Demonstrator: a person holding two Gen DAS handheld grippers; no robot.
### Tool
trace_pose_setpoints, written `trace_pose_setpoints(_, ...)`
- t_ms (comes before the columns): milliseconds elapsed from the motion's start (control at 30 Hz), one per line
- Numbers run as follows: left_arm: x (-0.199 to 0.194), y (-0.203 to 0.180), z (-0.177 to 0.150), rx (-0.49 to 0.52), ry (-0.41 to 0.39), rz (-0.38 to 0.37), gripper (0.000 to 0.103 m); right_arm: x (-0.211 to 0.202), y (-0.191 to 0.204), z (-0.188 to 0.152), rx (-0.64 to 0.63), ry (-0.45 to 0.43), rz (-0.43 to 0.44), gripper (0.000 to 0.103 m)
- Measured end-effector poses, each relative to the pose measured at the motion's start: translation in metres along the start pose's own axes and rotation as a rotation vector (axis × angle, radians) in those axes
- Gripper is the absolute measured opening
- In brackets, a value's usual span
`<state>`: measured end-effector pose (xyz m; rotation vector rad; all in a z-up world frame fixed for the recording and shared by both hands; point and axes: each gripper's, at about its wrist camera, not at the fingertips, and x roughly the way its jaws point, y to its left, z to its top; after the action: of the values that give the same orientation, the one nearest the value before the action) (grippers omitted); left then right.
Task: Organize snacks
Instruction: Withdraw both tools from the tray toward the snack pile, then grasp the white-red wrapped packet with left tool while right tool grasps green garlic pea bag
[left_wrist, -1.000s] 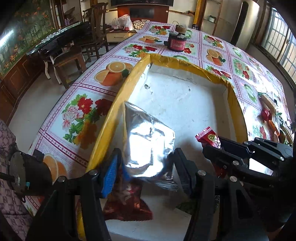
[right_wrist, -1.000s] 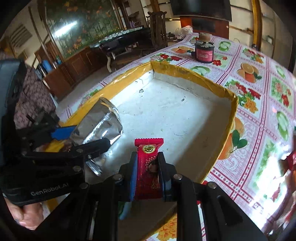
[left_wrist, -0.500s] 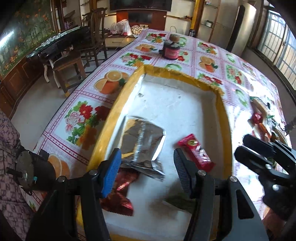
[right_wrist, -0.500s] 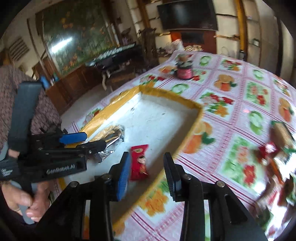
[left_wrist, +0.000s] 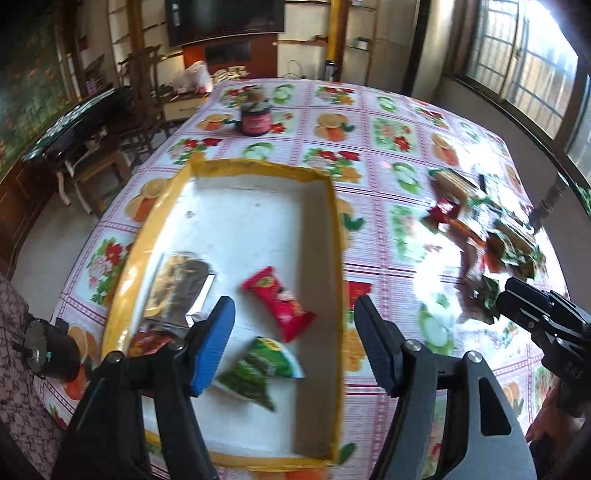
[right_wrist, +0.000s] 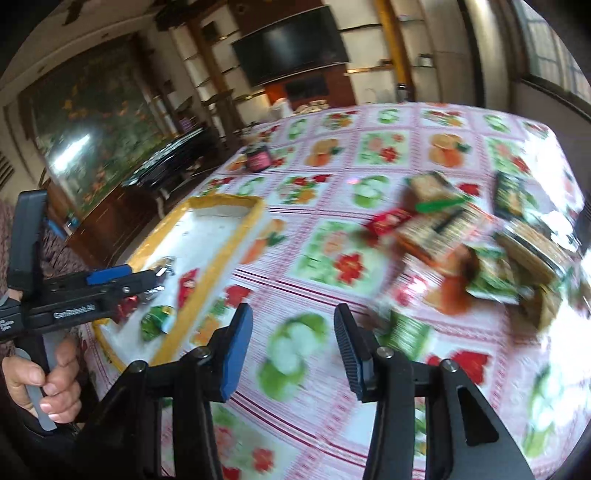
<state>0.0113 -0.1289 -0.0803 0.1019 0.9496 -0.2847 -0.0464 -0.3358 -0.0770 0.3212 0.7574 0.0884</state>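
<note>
Floral-and-fruit tablecloth (left_wrist: 388, 133) in wood-furnished room, yellow-rimmed tray (left_wrist: 334, 236) holding red packet (left_wrist: 279, 302), green packet (left_wrist: 258, 369), foil bag (left_wrist: 181, 284), left gripper (left_wrist: 291, 332) spread, empty, above tray, right gripper (right_wrist: 291, 349) spread, empty, over cloth, right view alone resolving loose snack pile (right_wrist: 476, 243), dark jar (left_wrist: 255, 118) beyond tray.

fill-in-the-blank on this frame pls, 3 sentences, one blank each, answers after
1. The red snack packet lies inside the yellow-rimmed ____.
2. Both the left gripper and the right gripper have their jaws ____.
3. On the floral tablecloth beyond the tray stands a dark jar with a ____ label.

Answers: tray; open; red
</note>
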Motion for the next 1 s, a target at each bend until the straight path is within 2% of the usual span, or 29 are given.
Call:
trace_pose_setpoints(233, 0.003, -0.045, -0.006, 0.083, 0.022, -0.054, 0.069, -0.019, -0.038, -0.02, 0.071, -0.001, -0.048, 0.048)
trace_pose_setpoints(533, 0.017, -0.092, -0.01, 0.15, 0.067, -0.121, 0.07, -0.032, -0.064, -0.033, 0.115, -0.008, -0.069, 0.05)
trace_pose_setpoints(667, 0.021, -0.105, -0.01, 0.159, 0.088, -0.152, 0.07, -0.038, -0.073, -0.037, 0.132, -0.019, -0.078, 0.051)
trace_pose_setpoints(1000, 0.024, -0.126, -0.009, 0.189, 0.096, -0.16, 0.07, -0.045, -0.087, -0.041, 0.165, -0.031, -0.09, 0.051)
